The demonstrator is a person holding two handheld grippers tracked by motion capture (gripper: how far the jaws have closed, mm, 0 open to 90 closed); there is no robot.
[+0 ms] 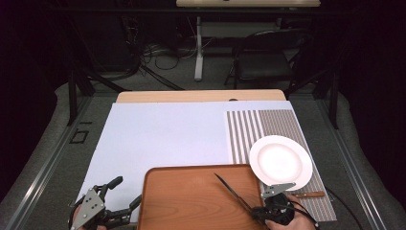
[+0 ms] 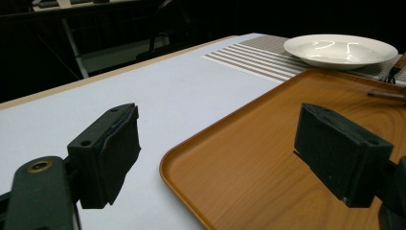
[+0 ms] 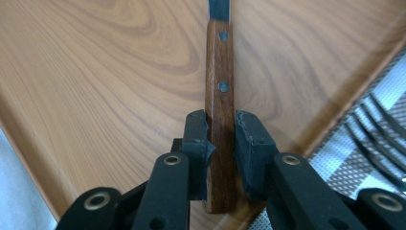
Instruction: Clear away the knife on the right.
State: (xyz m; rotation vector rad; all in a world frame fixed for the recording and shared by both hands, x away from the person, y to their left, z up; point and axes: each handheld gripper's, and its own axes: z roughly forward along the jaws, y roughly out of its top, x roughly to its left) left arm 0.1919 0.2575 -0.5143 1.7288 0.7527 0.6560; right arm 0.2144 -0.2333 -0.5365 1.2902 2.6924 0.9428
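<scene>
Pointing up-left over tray (image 1: 191, 196), knife (image 1: 232, 190), handle clamped by right hand-held gripper (image 1: 258, 211)

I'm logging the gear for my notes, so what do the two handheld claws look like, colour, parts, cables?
Both are black. The left claw has blocky black pads on jointed links with a brass-coloured rivet, and a grey three-cornered plate on top. The right claw has the same black pads, brass-ringed pivots, a grey plate and a black cable trailing from it.
</scene>
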